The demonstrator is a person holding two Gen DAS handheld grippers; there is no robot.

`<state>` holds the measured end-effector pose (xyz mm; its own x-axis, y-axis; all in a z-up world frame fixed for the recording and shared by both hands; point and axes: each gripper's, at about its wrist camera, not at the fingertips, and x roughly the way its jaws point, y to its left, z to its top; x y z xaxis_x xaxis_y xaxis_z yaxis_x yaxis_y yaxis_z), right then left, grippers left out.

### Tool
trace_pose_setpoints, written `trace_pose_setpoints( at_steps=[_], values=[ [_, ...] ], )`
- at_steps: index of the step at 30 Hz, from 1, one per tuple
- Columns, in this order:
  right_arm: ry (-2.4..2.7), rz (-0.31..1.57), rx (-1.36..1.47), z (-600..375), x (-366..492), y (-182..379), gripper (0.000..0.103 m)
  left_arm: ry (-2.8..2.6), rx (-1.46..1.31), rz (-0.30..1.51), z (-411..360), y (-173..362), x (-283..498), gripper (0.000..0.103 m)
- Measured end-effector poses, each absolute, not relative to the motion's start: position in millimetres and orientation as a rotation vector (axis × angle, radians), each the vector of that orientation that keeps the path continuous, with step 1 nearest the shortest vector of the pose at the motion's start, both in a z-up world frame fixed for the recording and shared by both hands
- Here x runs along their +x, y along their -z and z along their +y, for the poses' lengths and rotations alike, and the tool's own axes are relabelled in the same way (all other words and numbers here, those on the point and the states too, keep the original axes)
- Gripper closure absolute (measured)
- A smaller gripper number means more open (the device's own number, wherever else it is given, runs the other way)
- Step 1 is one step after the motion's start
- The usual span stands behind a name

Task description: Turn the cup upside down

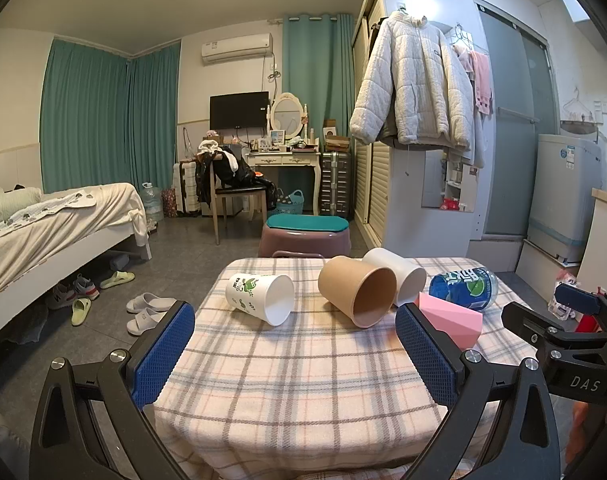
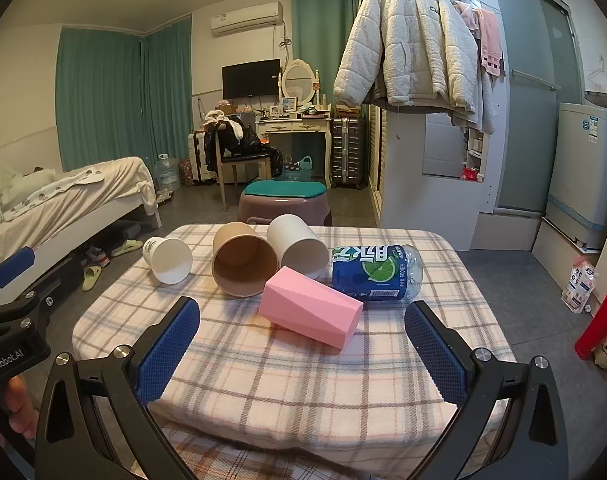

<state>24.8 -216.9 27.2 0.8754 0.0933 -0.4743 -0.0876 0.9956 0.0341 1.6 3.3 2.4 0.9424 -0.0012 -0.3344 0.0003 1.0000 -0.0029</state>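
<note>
Four cups (image 2: 239, 265) and a bottle (image 2: 373, 272) lie sideways on the checked table (image 2: 287, 376); left gripper (image 1: 294, 350) and right gripper (image 2: 301, 346) gape wide, holding nothing.

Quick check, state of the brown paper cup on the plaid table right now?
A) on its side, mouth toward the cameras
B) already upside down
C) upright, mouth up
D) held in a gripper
A: the brown paper cup lies on its side on the plaid table, its open mouth facing both wrist cameras, with the left gripper and right gripper both open and empty, short of it.
</note>
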Motion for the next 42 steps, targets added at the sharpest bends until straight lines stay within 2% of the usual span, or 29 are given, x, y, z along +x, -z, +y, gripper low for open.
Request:
trace_pose_setpoints(
  at_steps=[42],
  values=[
    [-0.114,0.507,0.009,-218.9,25.6,-29.7,0.0,-0.012,0.0,0.356,2.7,1.0,5.4,0.0]
  ],
)
